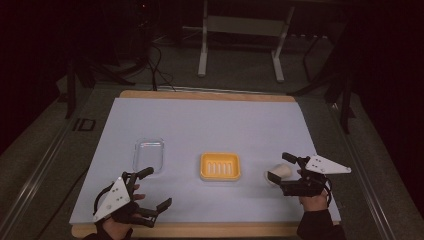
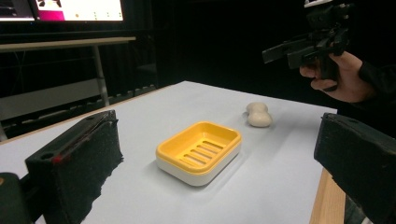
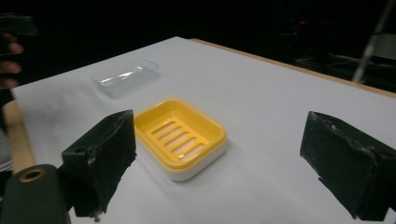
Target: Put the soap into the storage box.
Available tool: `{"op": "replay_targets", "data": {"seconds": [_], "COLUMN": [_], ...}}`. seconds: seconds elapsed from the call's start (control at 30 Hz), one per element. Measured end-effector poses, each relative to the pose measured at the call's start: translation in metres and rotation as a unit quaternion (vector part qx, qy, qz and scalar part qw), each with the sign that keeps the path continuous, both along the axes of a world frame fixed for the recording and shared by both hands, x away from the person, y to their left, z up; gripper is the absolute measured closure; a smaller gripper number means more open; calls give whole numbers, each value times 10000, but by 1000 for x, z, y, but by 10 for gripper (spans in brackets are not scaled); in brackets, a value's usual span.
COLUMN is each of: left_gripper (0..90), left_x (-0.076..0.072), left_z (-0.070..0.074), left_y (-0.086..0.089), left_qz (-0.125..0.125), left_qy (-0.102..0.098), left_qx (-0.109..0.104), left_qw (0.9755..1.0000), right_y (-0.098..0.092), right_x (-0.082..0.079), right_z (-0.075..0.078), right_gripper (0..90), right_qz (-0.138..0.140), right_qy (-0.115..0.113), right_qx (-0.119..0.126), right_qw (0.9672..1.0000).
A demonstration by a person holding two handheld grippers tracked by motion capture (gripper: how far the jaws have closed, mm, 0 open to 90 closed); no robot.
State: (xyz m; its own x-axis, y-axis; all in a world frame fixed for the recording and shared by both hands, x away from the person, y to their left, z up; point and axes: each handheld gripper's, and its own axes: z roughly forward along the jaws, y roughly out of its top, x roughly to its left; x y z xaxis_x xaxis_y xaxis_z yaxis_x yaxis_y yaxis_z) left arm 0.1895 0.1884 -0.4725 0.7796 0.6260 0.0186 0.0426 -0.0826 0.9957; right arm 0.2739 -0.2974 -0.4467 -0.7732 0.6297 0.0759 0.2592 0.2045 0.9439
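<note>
A yellow soap dish with a white base sits in the middle of the pale mat. A cream bar of soap lies on the mat to its right, also seen in the left gripper view as the soap beyond the dish. My right gripper is held open in the air above the soap, its jaws framing the dish. My left gripper stands open near the front left edge, nothing between its jaws, facing the dish.
A clear plastic lid lies on the mat left of the dish, lid far off in the right gripper view. The mat's wooden border runs along the front. A metal stand stands beyond the table.
</note>
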Motion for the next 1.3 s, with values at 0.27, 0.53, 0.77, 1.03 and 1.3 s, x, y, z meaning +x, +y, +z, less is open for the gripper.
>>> {"op": "replay_targets", "data": {"seconds": [0.27,0.53,0.77,1.03,1.3], "left_gripper": [8,8,8,7,8], "left_x": [1,1,2,3,3], "left_z": [-1,-1,-2,-3,-3], "left_y": [0,0,0,-1,-1], "left_qz": [21,50,41,22,8], "left_qy": [11,8,37,55,53], "left_qx": [23,57,80,126,159], "left_qw": [10000,10000,10000,9999,9999], "right_y": [3,0,-10,-11,1], "right_x": [6,15,19,16,24], "right_z": [3,11,23,31,26], "right_gripper": [101,101,135,154,133], "right_qz": [276,617,1167,1942,2281], "right_qy": [75,117,112,398,1162], "right_qx": [-139,-408,-986,-1639,-2283], "right_qw": [9995,9972,9882,9664,9393]}}
